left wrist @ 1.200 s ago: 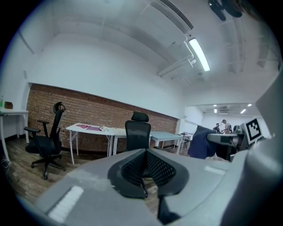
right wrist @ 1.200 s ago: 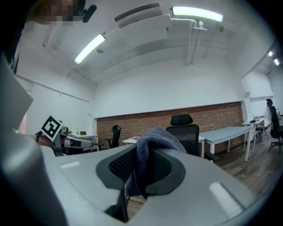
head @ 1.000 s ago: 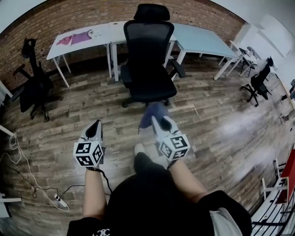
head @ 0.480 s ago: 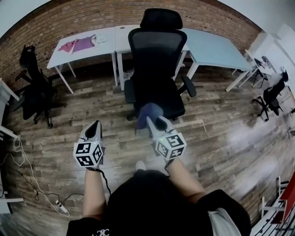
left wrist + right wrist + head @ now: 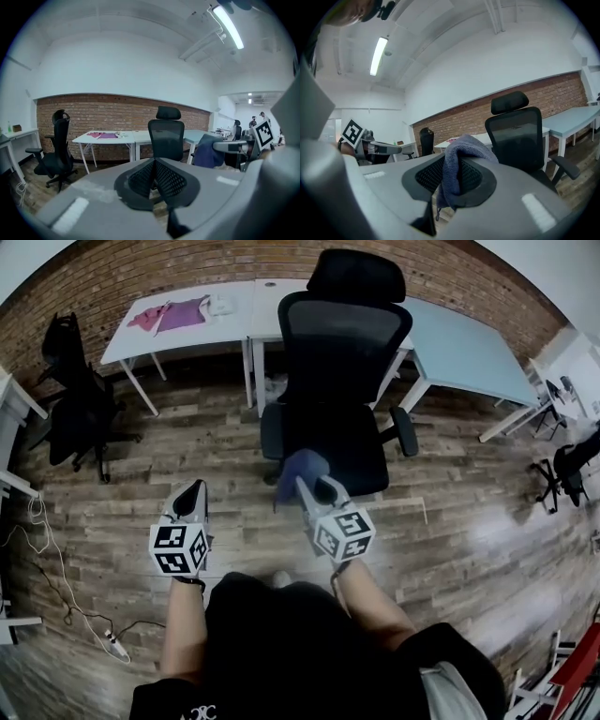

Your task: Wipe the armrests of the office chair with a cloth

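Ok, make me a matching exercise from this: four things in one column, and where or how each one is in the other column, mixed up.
Column one:
1. cloth
2. left gripper
3. office chair
4. pink fabric

Column two:
A. jaws together, nothing between them
B. lying on the white table
C. standing on the wood floor
D. clamped in the jaws of the right gripper

Pairs: 1-D, 2-A, 3-C, 4-B

Brick wall (image 5: 141, 273) ahead of left claw (image 5: 194, 489), white desks (image 5: 202, 331) before it (pink cloths (image 5: 173, 313) atop), plank floor (image 5: 103, 512) below, strip light (image 5: 228, 26) overhead
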{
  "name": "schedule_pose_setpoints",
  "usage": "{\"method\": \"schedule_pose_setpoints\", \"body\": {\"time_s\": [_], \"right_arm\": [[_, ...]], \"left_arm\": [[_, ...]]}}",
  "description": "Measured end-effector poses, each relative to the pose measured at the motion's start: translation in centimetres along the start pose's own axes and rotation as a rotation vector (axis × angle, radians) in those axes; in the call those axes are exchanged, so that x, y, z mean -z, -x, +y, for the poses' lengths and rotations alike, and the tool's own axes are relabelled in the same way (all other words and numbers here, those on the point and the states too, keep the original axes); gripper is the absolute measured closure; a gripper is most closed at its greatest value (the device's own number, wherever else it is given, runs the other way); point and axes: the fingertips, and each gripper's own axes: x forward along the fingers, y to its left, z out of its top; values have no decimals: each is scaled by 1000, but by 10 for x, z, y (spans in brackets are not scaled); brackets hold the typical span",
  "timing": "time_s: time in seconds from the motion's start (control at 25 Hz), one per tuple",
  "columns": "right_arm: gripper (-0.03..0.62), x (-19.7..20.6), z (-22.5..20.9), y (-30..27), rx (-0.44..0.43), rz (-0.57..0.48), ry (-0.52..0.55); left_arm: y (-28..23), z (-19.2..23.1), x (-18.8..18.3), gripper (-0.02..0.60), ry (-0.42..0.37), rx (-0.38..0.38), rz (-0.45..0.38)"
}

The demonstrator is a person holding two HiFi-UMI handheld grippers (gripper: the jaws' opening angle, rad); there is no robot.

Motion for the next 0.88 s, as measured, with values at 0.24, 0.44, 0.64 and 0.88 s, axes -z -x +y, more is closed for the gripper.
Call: {"method": "schedule_pose_setpoints", "body": {"time_s": [0.24, 0.44, 0.64, 0.88], "right_arm": [[523, 27, -6, -36, -28, 91, 63], [523, 45, -23, -77, -10, 170, 123], [523, 52, -48, -130, 36, 254, 142], [523, 55, -54, -205, 52, 331, 120]], "left_arm": [[-28, 23, 6, 575, 33, -16, 3], [-84, 50, 12, 574, 56, 27, 52], [-152, 68, -2, 574, 45, 163, 107], [-219, 107, -20, 575, 1, 294, 115]]}}
